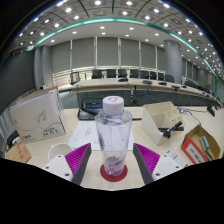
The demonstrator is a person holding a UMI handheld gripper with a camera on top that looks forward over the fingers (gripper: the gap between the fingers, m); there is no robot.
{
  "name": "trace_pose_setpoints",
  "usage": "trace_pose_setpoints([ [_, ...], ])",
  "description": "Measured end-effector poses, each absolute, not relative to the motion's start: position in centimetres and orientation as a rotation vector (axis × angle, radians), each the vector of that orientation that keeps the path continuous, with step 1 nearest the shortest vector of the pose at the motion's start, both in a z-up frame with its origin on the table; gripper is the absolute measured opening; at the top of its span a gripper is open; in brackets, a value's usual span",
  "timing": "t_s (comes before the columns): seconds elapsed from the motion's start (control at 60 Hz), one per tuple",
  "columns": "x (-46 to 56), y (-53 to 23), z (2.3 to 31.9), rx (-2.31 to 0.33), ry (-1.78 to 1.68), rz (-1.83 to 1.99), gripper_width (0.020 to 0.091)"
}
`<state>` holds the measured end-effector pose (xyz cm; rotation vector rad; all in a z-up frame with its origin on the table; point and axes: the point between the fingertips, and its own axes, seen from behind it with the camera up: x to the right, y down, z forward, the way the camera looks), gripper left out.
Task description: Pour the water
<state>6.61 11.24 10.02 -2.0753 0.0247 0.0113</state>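
Observation:
A clear plastic bottle (pixel 113 132) with a white cap (pixel 113 102) stands upright on a round red coaster (pixel 113 174) on the pale table (pixel 80 132). A little water shows at its bottom. My gripper (pixel 113 152) is open, and the bottle stands between the fingers with a gap on each side. The magenta pads (pixel 79 156) flank the lower half of the bottle without touching it. The coaster lies right between the fingertips.
A large white-sided cardboard box (pixel 38 115) sits at the left, an open box (pixel 165 120) at the right, and a brown box (pixel 201 146) further right. Rows of desks and chairs (pixel 120 75) fill the room beyond the table.

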Motion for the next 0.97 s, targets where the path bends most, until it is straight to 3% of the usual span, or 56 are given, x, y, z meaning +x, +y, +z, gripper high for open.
trace_pose_setpoints([
  [0.483, 0.8, -9.8, 20.8, -2.206, -0.030, -0.042, 0.0860],
  [0.733, 0.1, -17.1, 22.1, -2.231, -0.040, -0.067, 0.0860],
  [0.967, 0.2, -18.8, 23.3, -2.209, -0.084, -0.069, 0.0861],
])
